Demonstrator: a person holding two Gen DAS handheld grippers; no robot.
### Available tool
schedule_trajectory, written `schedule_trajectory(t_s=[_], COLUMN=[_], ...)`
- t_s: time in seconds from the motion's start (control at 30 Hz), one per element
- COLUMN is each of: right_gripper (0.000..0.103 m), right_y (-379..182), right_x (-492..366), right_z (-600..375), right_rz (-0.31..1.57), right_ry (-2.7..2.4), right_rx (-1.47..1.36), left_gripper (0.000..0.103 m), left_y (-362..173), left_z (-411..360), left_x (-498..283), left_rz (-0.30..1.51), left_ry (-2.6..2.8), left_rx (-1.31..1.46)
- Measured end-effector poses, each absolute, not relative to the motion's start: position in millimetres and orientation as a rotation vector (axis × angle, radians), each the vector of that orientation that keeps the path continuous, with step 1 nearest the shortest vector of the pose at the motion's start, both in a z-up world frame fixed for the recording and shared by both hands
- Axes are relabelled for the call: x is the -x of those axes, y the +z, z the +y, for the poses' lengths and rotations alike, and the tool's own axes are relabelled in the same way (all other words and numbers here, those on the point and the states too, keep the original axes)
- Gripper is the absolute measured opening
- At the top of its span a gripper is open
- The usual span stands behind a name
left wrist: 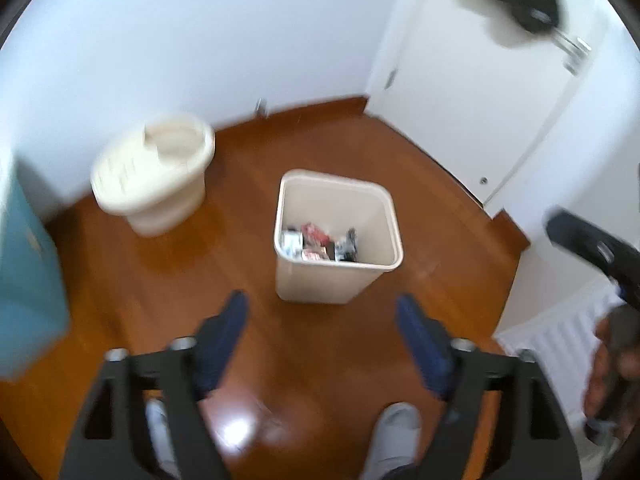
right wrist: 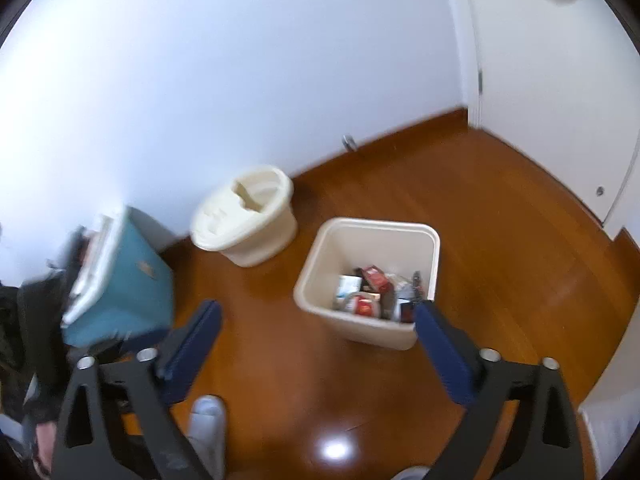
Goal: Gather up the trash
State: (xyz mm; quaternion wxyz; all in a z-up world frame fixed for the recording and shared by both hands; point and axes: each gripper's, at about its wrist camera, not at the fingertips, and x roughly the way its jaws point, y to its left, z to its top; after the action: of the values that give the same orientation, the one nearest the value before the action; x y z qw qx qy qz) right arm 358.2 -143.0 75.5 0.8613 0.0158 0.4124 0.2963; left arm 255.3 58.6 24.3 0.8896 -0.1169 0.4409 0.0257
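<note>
A cream square waste bin [left wrist: 308, 280] stands on the wooden floor ahead, with several wrappers and small packages [left wrist: 316, 242] at its bottom. It also shows in the right wrist view [right wrist: 320, 256], with the trash [right wrist: 376, 292] inside. My left gripper [left wrist: 322, 312] is open and empty, held above the floor just short of the bin. My right gripper [right wrist: 316, 316] is open and empty, its right finger [right wrist: 440, 344] overlapping the bin's near right corner in view.
A round cream lidded bin [left wrist: 156, 176] stands by the white wall to the left, also in the right wrist view [right wrist: 248, 220]. A teal box [right wrist: 124, 288] sits further left. A white door [left wrist: 472, 92] is at right. The person's feet [left wrist: 394, 436] are below.
</note>
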Motion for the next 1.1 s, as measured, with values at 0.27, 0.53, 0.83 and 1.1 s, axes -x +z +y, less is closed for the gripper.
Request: schedule_trajectory(t_s=[0.27, 0.53, 0.83, 1.1], right_gripper=[0.103, 0.103, 0.103, 0.103], right_y=[125.9, 99.5, 80.3, 70.7], right_x=[-131.1, -11.0, -8.9, -15.4], right_z=[-134.9, -158.9, -155.6, -151.8], right_rz=[0.632, 0.581, 0.609, 0.631], right_ry=[0.55, 0.581, 0.526, 0.496], right_rx=[0.226, 0.235, 0.2, 0.216], left_gripper=[0.103, 0.103, 0.103, 0.103], left_y=[72.4, 40.4, 31.1, 31.9], left_z=[32.1, 37.0, 25.5, 33.4], left_x=[-120.9, -19.6, 15.5, 23.6], left_rz=[0.867, 0.895, 0.851, 0.842], left_ry=[0.033, 0.04, -0.002, 0.003], left_rx=[0.103, 0.1, -0.023, 0.008])
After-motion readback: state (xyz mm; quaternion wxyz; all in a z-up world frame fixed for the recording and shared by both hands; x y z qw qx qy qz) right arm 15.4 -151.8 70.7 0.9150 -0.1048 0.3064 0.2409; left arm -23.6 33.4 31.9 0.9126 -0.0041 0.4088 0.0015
